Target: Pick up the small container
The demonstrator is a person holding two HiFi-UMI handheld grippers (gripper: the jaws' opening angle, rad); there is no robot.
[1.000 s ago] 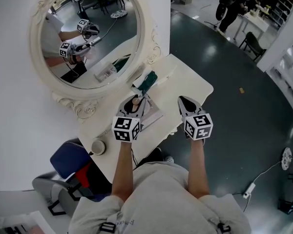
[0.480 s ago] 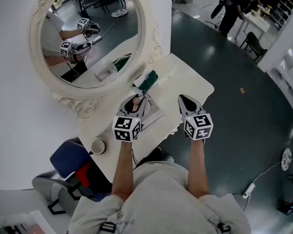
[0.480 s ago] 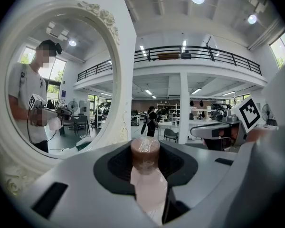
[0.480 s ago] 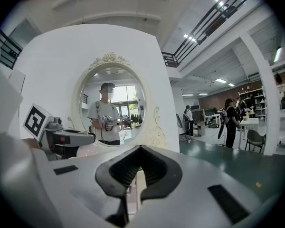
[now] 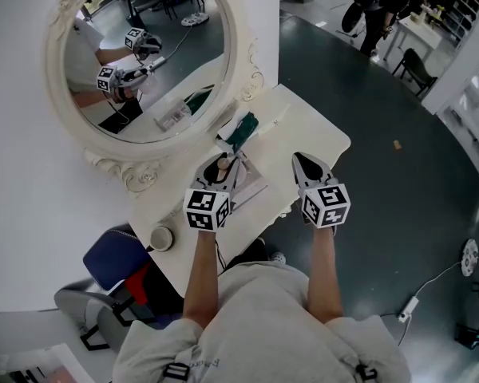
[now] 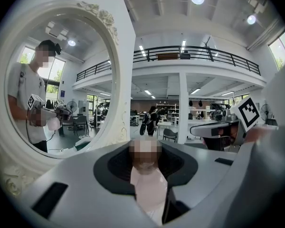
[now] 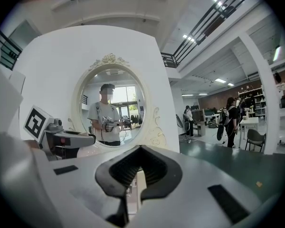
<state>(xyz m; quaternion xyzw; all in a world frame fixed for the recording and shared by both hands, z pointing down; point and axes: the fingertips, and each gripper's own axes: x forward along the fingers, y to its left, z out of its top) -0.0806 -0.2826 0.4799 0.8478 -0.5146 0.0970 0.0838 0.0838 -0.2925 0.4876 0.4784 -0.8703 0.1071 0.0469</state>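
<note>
One small, smooth, pale-pink container [image 6: 150, 189] sits clamped in the left gripper [image 5: 222, 166], while the right gripper [image 7: 134, 177] has its jaws together, empty.

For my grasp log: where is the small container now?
Head view, left side: the small container is clamped in the left gripper, above the white table below the round mirror; the right gripper is beside it.

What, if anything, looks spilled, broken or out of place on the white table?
Nothing stands out. The small container sits between the fingers of the left gripper, the right gripper is shut and empty, and the table by the mirror shows no spill or damage.
</note>
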